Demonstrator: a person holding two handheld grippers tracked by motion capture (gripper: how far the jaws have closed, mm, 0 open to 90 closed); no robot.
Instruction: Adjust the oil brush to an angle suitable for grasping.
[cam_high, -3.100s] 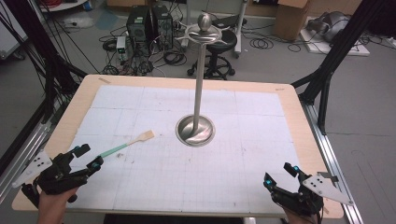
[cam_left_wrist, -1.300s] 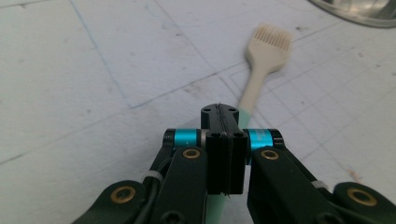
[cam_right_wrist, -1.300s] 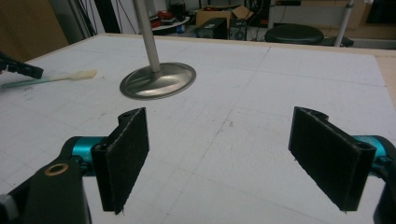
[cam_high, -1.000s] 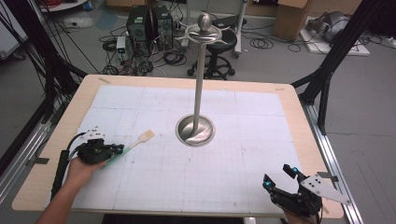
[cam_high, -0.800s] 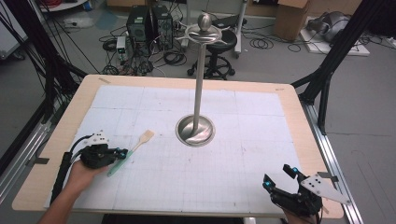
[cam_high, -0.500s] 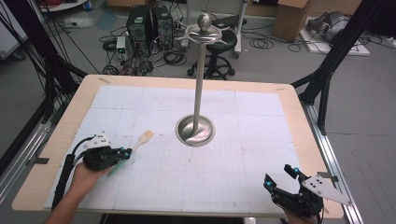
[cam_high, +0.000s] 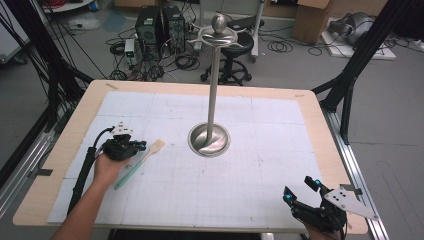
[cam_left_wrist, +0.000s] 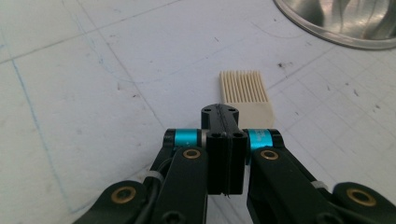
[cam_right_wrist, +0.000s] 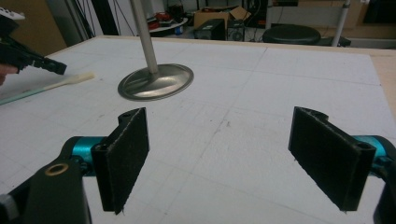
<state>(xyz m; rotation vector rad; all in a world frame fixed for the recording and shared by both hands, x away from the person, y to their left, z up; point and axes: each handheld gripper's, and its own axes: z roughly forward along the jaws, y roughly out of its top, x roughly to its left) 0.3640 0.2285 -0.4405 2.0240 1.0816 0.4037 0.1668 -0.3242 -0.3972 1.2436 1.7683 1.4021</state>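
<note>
My left hand-held gripper (cam_high: 131, 146) sits low over the white sheet on the table (cam_high: 55, 165), and in the left gripper view (cam_left_wrist: 225, 154) its two jaws stand pressed flat together with no gap. Whether they pinch anything between them I cannot tell; nothing shows between the pads.

The brush (cam_high: 140, 162) lies flat on the sheet with its long axis running diagonally: the pale bristled head (cam_left_wrist: 246, 91) points away from me, toward the metal stand's round base (cam_high: 209, 140), and the light green handle (cam_high: 128, 172) trails back toward my left hand (cam_high: 107, 167). In the left gripper view the head pokes out just beyond my closed jaw tips, slightly to their right, with the comb-like bristles fanned forward. The handle passes under or right beside the jaws; I cannot tell whether they touch it.

My right hand-held gripper (cam_high: 302, 192) rests near the table's front edge, well apart from the brush. Its jaws are spread wide in the right gripper view (cam_right_wrist: 233, 161), holding nothing, with bare sheet between them. From there the stand's base (cam_right_wrist: 156, 81) lies ahead and to the left, and the brush (cam_right_wrist: 51, 86) farther left beside my other gripper (cam_right_wrist: 32, 58).
</note>
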